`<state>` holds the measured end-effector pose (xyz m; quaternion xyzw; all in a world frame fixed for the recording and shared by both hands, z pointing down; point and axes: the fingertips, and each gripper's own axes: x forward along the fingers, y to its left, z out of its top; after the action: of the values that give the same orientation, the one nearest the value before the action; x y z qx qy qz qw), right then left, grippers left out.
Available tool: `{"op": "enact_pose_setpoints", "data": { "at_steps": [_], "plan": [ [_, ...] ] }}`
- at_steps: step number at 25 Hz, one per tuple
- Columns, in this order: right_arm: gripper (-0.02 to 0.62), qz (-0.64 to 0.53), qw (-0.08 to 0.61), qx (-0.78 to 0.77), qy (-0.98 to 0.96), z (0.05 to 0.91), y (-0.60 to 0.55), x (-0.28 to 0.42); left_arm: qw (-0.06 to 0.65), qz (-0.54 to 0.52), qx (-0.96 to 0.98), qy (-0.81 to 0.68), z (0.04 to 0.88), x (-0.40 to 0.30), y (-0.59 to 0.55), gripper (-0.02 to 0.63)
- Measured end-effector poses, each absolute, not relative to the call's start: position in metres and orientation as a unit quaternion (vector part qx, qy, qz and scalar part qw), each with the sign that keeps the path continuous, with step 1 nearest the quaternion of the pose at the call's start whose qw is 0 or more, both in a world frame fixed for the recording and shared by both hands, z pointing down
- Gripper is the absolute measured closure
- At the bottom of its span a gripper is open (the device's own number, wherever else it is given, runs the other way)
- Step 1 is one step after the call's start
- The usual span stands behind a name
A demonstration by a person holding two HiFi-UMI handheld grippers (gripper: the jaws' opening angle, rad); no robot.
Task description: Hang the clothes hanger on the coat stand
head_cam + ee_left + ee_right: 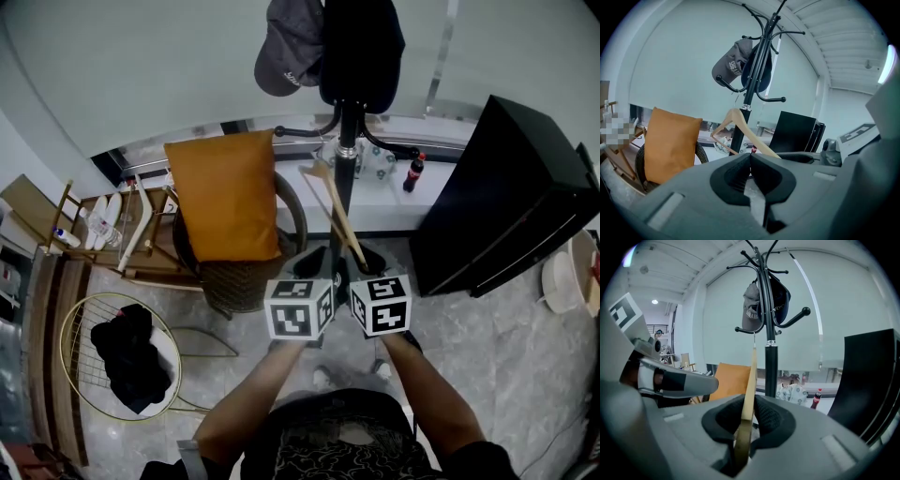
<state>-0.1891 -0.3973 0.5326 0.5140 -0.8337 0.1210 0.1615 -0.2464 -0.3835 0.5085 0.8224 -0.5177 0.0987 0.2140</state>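
Observation:
A light wooden clothes hanger [335, 210] is held up in front of the black coat stand [347, 150]. My right gripper [364, 262] is shut on the hanger [748, 399], whose arm runs up between the jaws with its wire hook near the stand's pole [770, 366]. My left gripper [323, 264] sits close beside the right one, jaws shut with nothing between them [751, 157]; the hanger [743, 129] shows just beyond it. A grey cap [291, 47] and a dark item [361, 47] hang on the stand's hooks.
A wicker chair with an orange cushion [223, 192] stands left of the stand. A black cabinet [506, 202] is at the right. A wire basket [80, 361] holding dark cloth is at the lower left, a wooden rack [103, 230] behind it, a cola bottle [412, 173] on the sill.

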Motion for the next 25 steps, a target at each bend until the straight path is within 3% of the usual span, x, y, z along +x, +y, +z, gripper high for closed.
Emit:
{"op": "enact_pose_setpoints", "data": {
  "at_steps": [25],
  "plan": [
    [0.514,0.134,0.156,0.491,-0.846,0.515,-0.388,-0.193,0.223,0.096,0.812,-0.531,0.511,-0.249,-0.383,0.601]
  ]
}}
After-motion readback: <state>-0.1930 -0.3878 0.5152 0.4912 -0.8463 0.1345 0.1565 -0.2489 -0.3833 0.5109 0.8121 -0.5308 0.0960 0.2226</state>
